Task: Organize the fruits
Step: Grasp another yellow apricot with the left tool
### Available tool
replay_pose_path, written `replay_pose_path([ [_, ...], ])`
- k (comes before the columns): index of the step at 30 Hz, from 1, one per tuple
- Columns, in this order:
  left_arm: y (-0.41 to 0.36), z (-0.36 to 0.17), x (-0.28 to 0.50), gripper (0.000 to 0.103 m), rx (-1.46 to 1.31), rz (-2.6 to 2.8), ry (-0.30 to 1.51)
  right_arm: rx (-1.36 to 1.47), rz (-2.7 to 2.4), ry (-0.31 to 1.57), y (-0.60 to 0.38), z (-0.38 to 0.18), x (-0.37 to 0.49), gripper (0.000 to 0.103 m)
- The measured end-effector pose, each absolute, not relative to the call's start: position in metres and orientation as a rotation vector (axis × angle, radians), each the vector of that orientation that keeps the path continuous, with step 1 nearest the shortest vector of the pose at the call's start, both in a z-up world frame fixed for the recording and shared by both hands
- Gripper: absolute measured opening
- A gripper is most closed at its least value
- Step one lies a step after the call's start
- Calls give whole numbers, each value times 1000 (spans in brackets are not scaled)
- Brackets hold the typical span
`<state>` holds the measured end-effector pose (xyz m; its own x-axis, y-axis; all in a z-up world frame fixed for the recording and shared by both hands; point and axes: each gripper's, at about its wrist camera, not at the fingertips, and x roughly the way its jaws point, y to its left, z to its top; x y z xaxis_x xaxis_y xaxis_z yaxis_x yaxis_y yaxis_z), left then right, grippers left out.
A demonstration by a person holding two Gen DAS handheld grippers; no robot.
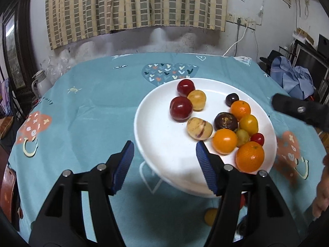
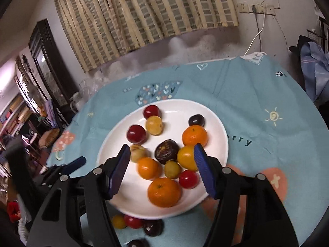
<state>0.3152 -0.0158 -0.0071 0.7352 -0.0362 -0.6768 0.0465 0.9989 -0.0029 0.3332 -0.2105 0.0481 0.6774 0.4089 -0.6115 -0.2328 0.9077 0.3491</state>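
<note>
The bench [image 1: 92, 94], draped in a teal printed cloth, fills the middle of both views, and a white plate [image 2: 216, 135] is seen at the centre of it. Most of the fruit is gathered on that plate — two oranges, the bigger orange [image 2: 164, 192] at the lower edge, red plums [image 1: 181, 109] toward the upper left, a dark mangosteen [image 2: 166, 151] in the middle, yellow fruits and a small red tomato [image 2: 188, 178] packed at the right.

A few pieces are left off the plate: in the right wrist view a yellow tomato [image 2: 118, 221], a red one and a dark plum [image 2: 153, 227] lie on the cloth just below the plate's lower rim, with another dark fruit at the very bottom edge.

The left tongs [image 1: 164, 164] are released, nothing held between the blue pads, and are framed over the plate's lower left rim. The right tongs [image 2: 162, 170] are likewise released and empty, poised above the fruit cluster.

The step in hand is judged to be the gap between placements — both tongs freed over the plate, with the gathering well advanced but not finished. The next move calls for one pair of tongs to be lowered to the stray fruit below the rim, closed gently on a single round piece, and lifted clear of the rim without the piled fruit being knocked.
</note>
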Motion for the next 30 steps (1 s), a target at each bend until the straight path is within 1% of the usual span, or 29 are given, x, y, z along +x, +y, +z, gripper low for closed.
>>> replay_pose_path([
  [2,-11,-6,308,66,10,-43,748,262,371,730,-213,57,320,65],
  [6,-12,-13,282,67,32,-57,765,252,364,720,-214,65,294,69],
  [8,-18,-19,269,67,51,-76,774,255,368,715,-219,64,277,70],
  [11,-29,-25,254,67,76,-116,775,300,360,718,-232,52,256,75],
  [14,-39,-32,240,67,144,-121,757,326,349,726,-242,44,246,75],
  [19,-47,-43,241,67,179,-151,787,363,351,751,-248,41,246,75],
  [26,-60,-54,247,67,222,-191,814,344,361,762,-243,40,245,75],
  [27,-60,-57,252,67,226,-180,835,342,361,764,-243,40,245,75],
  [28,-58,-59,254,69,217,-173,846,340,360,766,-242,39,245,75],
  [30,-49,-58,257,69,187,-145,849,342,358,767,-242,38,245,75],
])
